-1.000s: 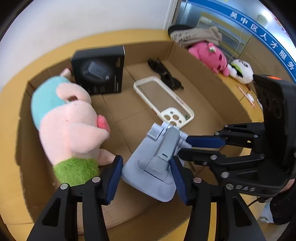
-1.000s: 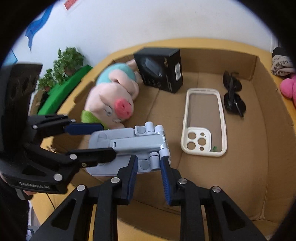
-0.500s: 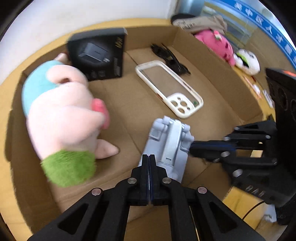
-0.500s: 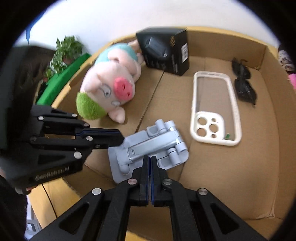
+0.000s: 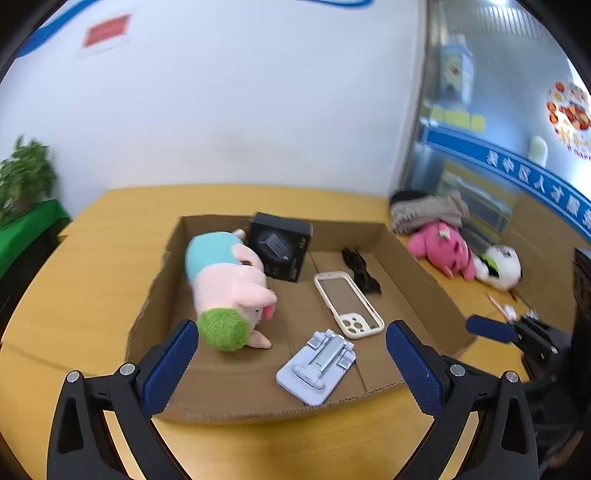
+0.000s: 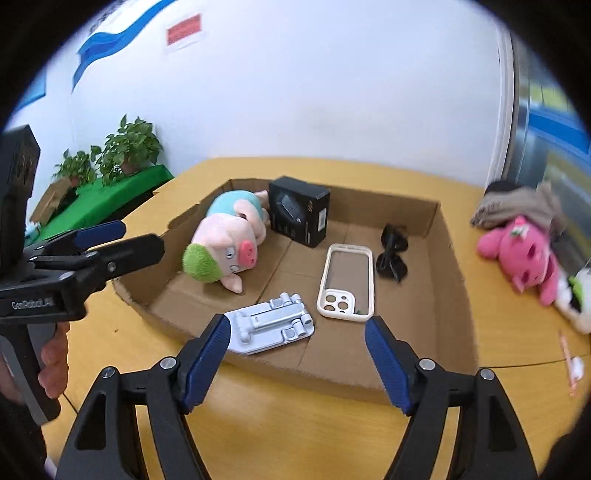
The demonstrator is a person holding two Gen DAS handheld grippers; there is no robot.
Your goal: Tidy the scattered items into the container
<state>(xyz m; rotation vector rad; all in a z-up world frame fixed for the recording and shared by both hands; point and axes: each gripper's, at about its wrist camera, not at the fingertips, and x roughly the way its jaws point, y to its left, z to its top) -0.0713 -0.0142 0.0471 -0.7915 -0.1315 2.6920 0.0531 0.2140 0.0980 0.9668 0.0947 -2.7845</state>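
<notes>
With both grippers empty above the box's (image 5: 229, 402) near wall, five items lie inside, L to R ahead of the fingers: pig plush (image 5: 225, 284), black carton (image 5: 280, 245), stand (image 5: 317, 363) nearest the fingertips, phone case (image 5: 349, 304), sunglasses (image 5: 360, 271). L gripper (image 5: 291, 363) jaws opening, wide, nothing between; R gripper (image 6: 297, 350) likewise. Left, by judgement: pink plush (image 6: 517, 245) and white toy (image 5: 498, 266), on the table beyond the R wall. Free floor: far R corner.

Potted plants (image 6: 125, 149) on green-covered stand (image 6: 107, 199); red sign (image 6: 183, 31) on white wall (image 6: 314, 81).
</notes>
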